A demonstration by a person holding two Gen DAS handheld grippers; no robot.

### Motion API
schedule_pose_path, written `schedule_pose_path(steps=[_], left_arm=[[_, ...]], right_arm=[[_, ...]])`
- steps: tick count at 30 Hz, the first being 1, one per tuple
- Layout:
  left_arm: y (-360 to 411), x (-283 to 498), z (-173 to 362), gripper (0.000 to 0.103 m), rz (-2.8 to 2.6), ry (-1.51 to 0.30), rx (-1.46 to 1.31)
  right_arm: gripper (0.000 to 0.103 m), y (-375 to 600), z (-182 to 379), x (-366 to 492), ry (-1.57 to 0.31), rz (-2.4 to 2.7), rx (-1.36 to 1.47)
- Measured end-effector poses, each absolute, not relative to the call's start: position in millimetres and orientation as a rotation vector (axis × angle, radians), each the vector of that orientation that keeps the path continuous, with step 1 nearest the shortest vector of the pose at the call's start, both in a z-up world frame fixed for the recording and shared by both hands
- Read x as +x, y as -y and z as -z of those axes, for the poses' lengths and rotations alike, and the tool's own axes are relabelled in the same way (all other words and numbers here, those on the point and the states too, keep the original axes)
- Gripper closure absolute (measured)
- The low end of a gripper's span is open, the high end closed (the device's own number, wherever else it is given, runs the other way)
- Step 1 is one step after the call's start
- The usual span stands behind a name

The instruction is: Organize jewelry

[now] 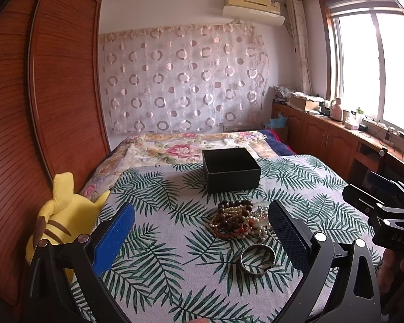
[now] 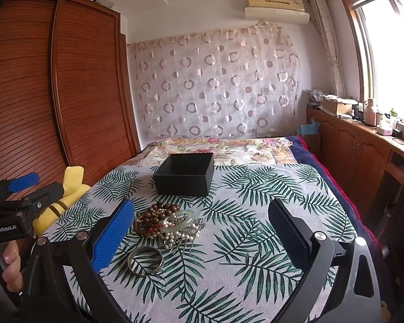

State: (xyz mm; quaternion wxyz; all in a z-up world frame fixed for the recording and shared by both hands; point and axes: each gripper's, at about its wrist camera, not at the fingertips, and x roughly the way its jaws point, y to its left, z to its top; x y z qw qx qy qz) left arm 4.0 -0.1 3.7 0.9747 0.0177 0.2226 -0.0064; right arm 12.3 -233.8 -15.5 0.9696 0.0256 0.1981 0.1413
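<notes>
The bed [image 1: 153, 242] carries everything, covered by a leaf-print spread that gives a flat, soft place for small pieces to lie without rolling. At its far middle sits the open black box [image 1: 230, 169], lid off and mouth up, most likely the place the jewelry is meant to go; it stands just beyond the heap so each piece has only a short way to travel. A yellow plush toy [image 1: 59, 220] lies at the bed's left edge, well apart from the work.

The jewelry pile [image 1: 242, 220] lies near the middle of the spread, just in front of the box: dark wooden bead bracelets, pearl strands, a red cord and a pale jade-like bangle tangled together. The metal bangle [image 1: 257, 259] lies alone on the near side of the heap, close to it but apart, so it looks like the easiest piece to take first.

The left claw [image 1: 202, 228] hovers above the bed with its 2 pads spread wide and nothing between them; the heap and the bangle sit toward its right pad. The right claw [image 2: 202, 228] is likewise spread wide and empty, with the heap and bangle close by its left pad [image 2: 111, 237]. Neither touches anything yet.
</notes>
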Motion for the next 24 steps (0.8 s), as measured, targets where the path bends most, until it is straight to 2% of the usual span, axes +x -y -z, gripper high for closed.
schedule_pose_path(steps=[11,13,18,24], left_arm=[[3.5,18.9,31.4,0.007,0.078,-0.55,0.035],[5.2,22.5,38.0,0.007,0.096,-0.572,0.037],[8.0,32.6,56.0,0.007,0.141,-0.625,0.04],[14.3,50.1,85.3,0.007,0.208,-0.711,0.037]], right_arm=[[0.003,237.1,35.0,18.0,-0.441,-0.337,0.029],[0.01,239.7,39.2,21.2,-0.459,-0.346,0.024],[0.018,240.9,54.2,30.3,-0.508,-0.364,0.008],[0.021,242.9,73.1,40.8,-0.545,-0.369,-0.016]])
